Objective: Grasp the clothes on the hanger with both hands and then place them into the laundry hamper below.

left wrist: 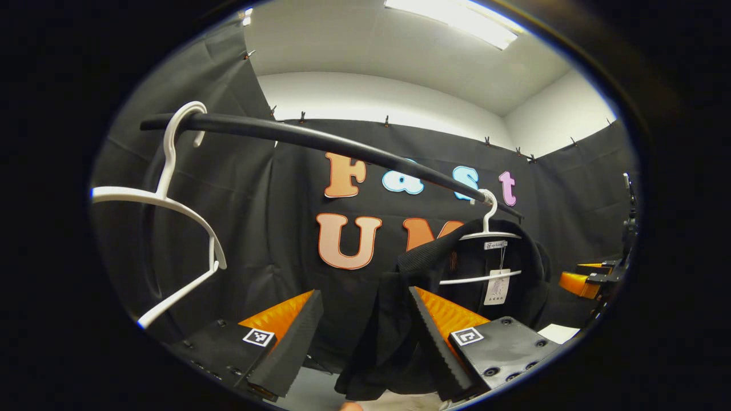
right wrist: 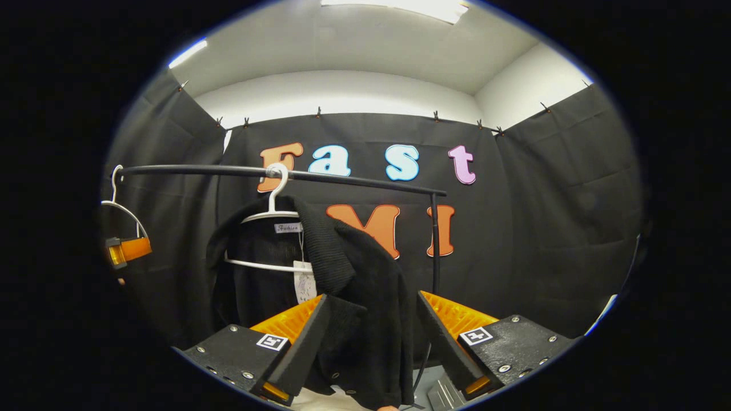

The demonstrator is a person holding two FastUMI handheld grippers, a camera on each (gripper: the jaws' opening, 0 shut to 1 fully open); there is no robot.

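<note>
i saw black garment (right wrist: 348, 285) on white hanger (right wrist: 268, 217) near right end of rail (right wrist: 342, 178), one side slipped off. my left gripper (left wrist: 365, 337) gaped wide, cloth hanging between fingers. right gripper (right wrist: 371, 342) likewise wide, untouching. empty hanger (left wrist: 165, 200) at left end.

the garment (right wrist: 342, 285) is plain black with a ribbed knit texture, and a white paper tag (right wrist: 305, 282) hangs inside it. both hangers (left wrist: 165, 194) are white, on a black rail (right wrist: 274, 171). the ceiling (right wrist: 342, 45) is white.
</note>
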